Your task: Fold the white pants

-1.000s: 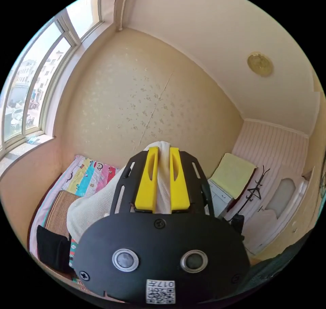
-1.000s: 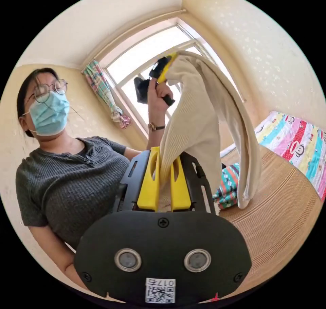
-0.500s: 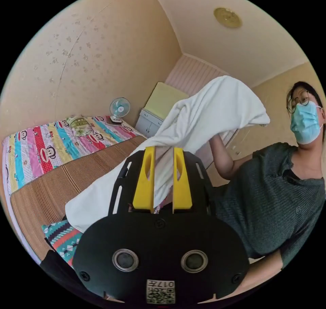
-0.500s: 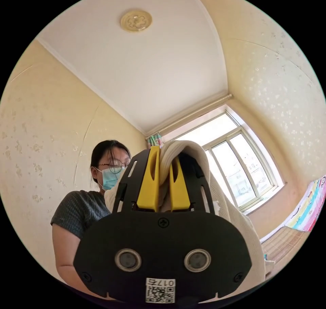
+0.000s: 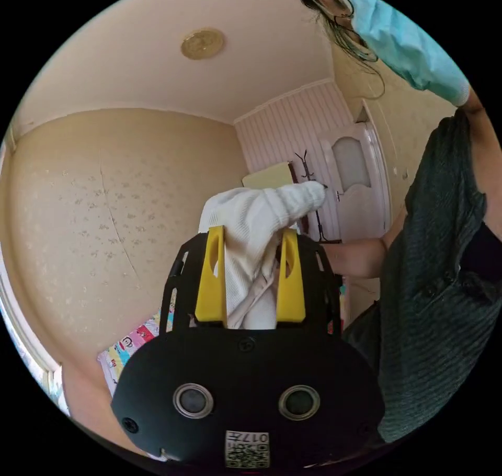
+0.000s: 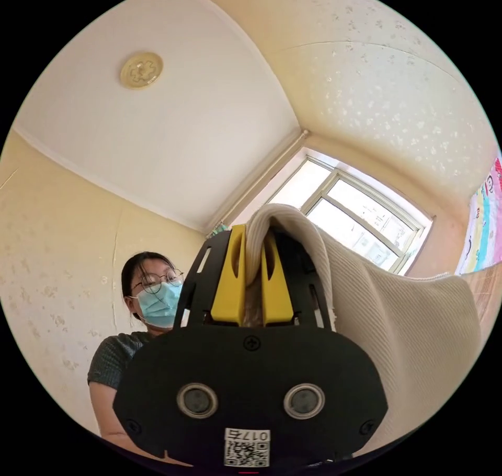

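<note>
The white pants (image 5: 256, 209) bunch up in a ribbed heap between the yellow jaws of my left gripper (image 5: 251, 233). Those jaws stand apart, with a dark gap between the cloth and the right-hand jaw. In the right gripper view, my right gripper (image 6: 254, 233) is shut on a fold of the white pants (image 6: 397, 314). From there the cloth drapes over the jaw tips and hangs down to the right. Both grippers are held high, tilted up towards the ceiling.
The person (image 5: 439, 287) stands close on the right of the left gripper view, an arm reaching behind the pants. A door (image 5: 355, 178), a coat stand (image 5: 308, 183) and a strip of colourful bedsheet (image 5: 130, 340) show there. A window (image 6: 355, 209) lies behind the right gripper.
My left gripper's jaws have spread wider around the pants. Both views have swung upward, away from the bed and towards the ceiling. The right gripper keeps its hold on the cloth.
</note>
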